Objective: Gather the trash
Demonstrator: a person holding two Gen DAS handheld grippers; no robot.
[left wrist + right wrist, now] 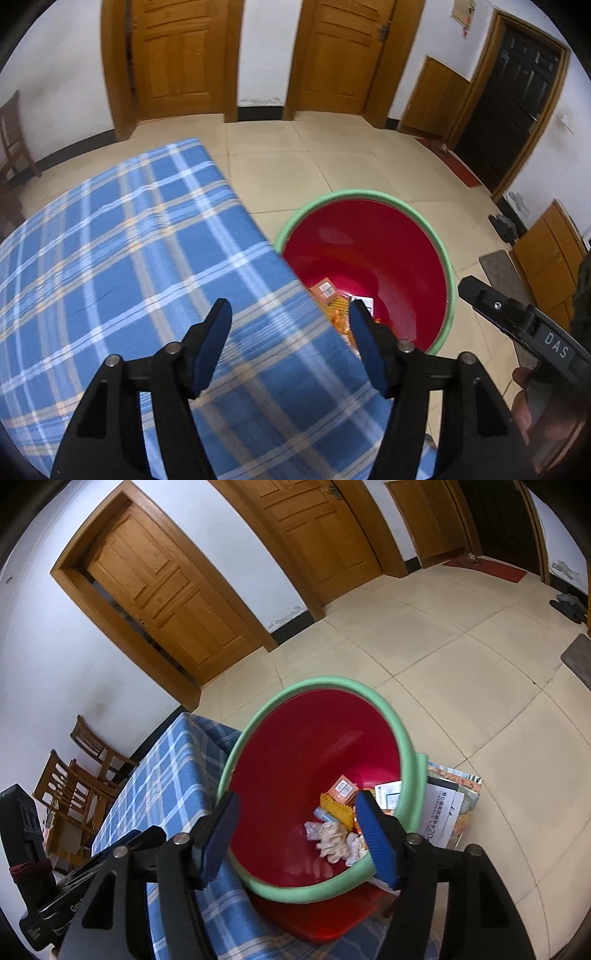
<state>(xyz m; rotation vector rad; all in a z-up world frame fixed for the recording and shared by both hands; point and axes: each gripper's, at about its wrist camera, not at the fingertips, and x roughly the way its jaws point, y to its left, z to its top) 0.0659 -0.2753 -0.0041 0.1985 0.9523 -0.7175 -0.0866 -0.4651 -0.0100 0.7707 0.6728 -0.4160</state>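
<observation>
A red bin with a green rim point(373, 236) point(295, 760) stands on the floor beside the table. Trash lies in its bottom: an orange box point(344, 788), a yellow wrapper point(338, 808), crumpled white tissue point(332, 836) and a white card point(388, 793). My left gripper point(290, 347) is open and empty over the blue plaid tablecloth point(122, 251), near its right edge. My right gripper point(297, 836) is open and empty above the bin's mouth. The right gripper's body shows at the right in the left wrist view point(524, 325).
The blue plaid table point(166, 775) is left of the bin. Printed papers point(450, 808) lie on the floor by the bin. Wooden chairs point(81, 771) stand by the wall. Wooden doors point(181, 55) line the back wall. A mat point(506, 277) and shoes point(504, 225) lie right.
</observation>
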